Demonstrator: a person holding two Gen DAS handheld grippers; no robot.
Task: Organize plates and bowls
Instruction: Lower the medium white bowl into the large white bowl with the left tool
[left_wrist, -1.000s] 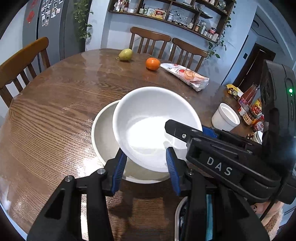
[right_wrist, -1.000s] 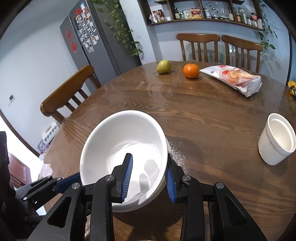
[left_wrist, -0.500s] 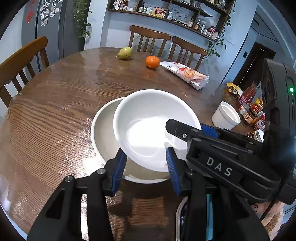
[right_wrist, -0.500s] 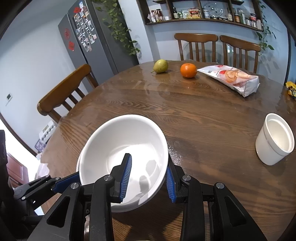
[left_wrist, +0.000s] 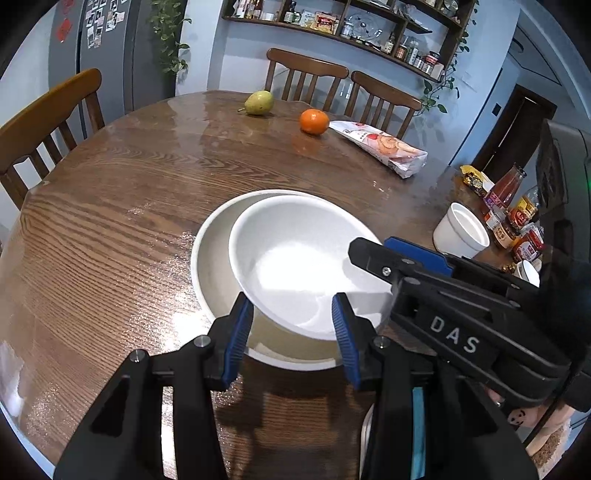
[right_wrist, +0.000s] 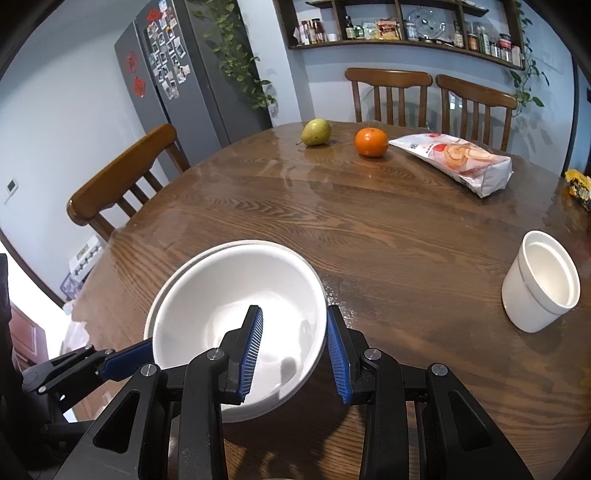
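Note:
A white bowl (left_wrist: 295, 258) sits tilted inside a larger white bowl (left_wrist: 210, 258) on the round wooden table (left_wrist: 110, 206). It shows in the right wrist view too (right_wrist: 221, 302), with the larger bowl's rim (right_wrist: 162, 295) behind it. My right gripper (right_wrist: 293, 349) straddles the smaller bowl's right rim, one finger inside and one outside, jaws spread with a gap to the rim. It shows from the side in the left wrist view (left_wrist: 406, 258). My left gripper (left_wrist: 291, 328) is open at the bowls' near edge, holding nothing.
A white cup (right_wrist: 539, 280) stands at the right. A pear (right_wrist: 316, 132), an orange (right_wrist: 371, 142) and a snack bag (right_wrist: 458, 158) lie at the far side. Sauce bottles (left_wrist: 513, 218) stand at the right edge. Wooden chairs (right_wrist: 122, 177) surround the table.
The smaller bowl has come down to the right and now rests deeper inside the larger bowl. My right gripper's jaws have widened off its rim.

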